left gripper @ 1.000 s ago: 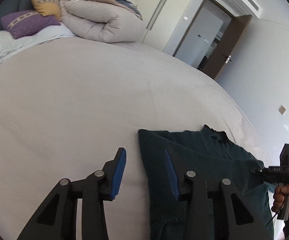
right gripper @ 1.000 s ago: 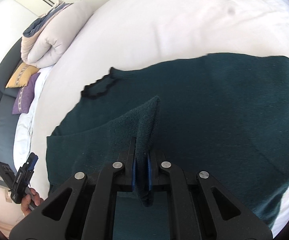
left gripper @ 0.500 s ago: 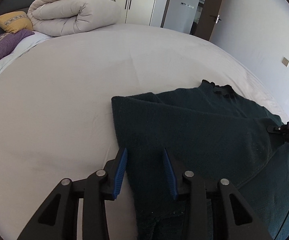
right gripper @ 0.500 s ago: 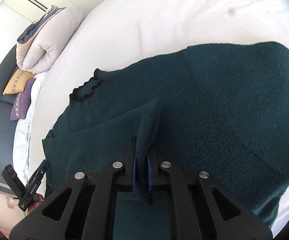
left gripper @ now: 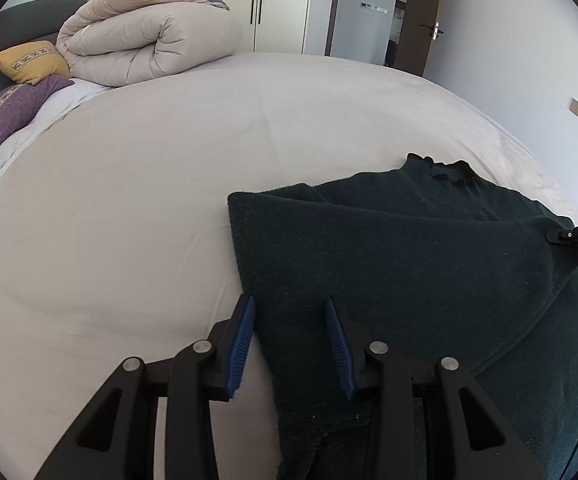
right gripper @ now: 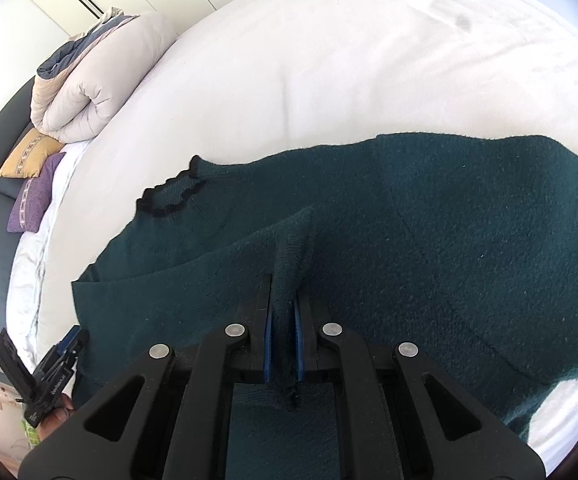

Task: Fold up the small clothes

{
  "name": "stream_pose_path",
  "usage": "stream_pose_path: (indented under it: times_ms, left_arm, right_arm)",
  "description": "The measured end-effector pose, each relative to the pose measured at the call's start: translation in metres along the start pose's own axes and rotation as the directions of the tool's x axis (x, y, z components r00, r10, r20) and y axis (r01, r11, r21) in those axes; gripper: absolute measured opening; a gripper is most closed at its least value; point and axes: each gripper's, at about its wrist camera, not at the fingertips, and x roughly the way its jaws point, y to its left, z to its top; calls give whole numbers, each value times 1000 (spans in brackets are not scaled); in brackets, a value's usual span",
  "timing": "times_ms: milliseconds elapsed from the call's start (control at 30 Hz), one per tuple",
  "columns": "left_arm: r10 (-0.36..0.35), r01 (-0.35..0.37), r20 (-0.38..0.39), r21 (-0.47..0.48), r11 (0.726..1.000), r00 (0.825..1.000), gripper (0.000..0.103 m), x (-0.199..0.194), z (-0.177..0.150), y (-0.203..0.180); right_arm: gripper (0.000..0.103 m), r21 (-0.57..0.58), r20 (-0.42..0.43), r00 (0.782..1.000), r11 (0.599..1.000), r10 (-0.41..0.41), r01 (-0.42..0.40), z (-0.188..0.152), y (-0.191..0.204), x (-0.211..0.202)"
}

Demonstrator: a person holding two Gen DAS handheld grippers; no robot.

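One sweater (right gripper: pixel 409 240), two cushions (left gripper: pixel 29 62)

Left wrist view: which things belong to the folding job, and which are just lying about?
Job:
- dark green sweater
- right hand-held gripper, pinching a sweater fold
- left hand-held gripper, open at the sweater's edge

Lying about:
- rolled duvet
- yellow cushion
- purple cushion

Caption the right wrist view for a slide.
Right hand-held gripper shut on a pinched fold of the green sweater, lifting it over the white bed.
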Motion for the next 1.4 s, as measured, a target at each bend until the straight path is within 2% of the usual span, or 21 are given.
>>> stream_pose_path:
  times_ms: [133,267,367,433,467,500,633,700,733,800,833,900,1000,1067,1100,1133,1233,1300,1400]
  left_arm:
    - [20,-20,11,0,1000,1000,39,-1,-1,-1]
    - [26,-26,2,2,1000,1000,40,2,-1,-1]
    - [32,-32,-8,9,999,999,43,6,-2,-3]
    - [39,-38,-18,15,999,999,44,8,-3,-4]
    - [41,-40,-19,17,999,999,45,8,-3,-4]
    - [43,-42,-21,18,999,999,45,8,-3,-5]
    - [41,-41,-25,7,999,999,48,9,-3,-3]
    - [38,-38,-27,-2,999,999,50,9,-3,-2]
    - [34,-35,-29,-9,999,999,50,9,-3,-1]
    - [20,-21,-27,-34,999,999,52,7,-2,4]
    - [1,-3,-24,-60,998,1000,52,6,0,8]
    - [-30,29,-4,-137,990,1000,52,0,3,22]
    - [-67,72,33,-235,969,997,51,-6,9,45]
    - [-71,78,38,-252,965,997,51,-4,12,52]
    - [-77,81,25,-257,963,997,50,0,13,53]
    - [-87,87,13,-257,962,996,50,4,14,52]
    - [-44,39,-21,-198,979,999,50,16,17,44]
    - [-6,-2,-51,-139,990,999,51,24,16,34]
    - [61,-64,-46,-70,996,997,51,22,14,22]
  right_arm:
    - [7,19,28,999,1000,19,-19,-8,-6,-2]
    - [7,-72,74,997,997,-9,14,-12,14,-13]
    - [7,-87,119,993,996,21,-10,-9,22,-20]
    - [7,-95,109,994,995,7,3,-7,26,-17]
    - [7,-92,77,997,996,-8,15,-9,22,-8]
    - [7,-69,8,999,997,-31,31,-12,17,8]
    - [10,59,30,997,996,72,-73,-17,-4,6]
    - [12,112,18,996,990,84,-85,-16,-10,2]
    - [14,126,24,998,990,63,-65,-15,-9,-4]
    - [20,122,108,994,993,-15,2,-14,2,-28]
    - [20,116,139,990,993,-11,-5,-14,7,-37]
    - [20,95,166,982,990,92,-108,-14,27,-50]
    - [20,23,79,968,970,240,-243,-17,65,-35]
    - [20,19,-12,958,958,287,-287,-23,78,-10]
    - [19,40,-92,956,960,279,-276,-29,80,11]
    - [19,68,-135,958,967,253,-246,-34,75,26]
    - [18,174,-45,934,924,353,-341,-45,55,22]
    - [18,169,-38,939,928,342,-331,-48,55,11]
    - [19,115,-9,954,948,301,-298,-56,55,-8]
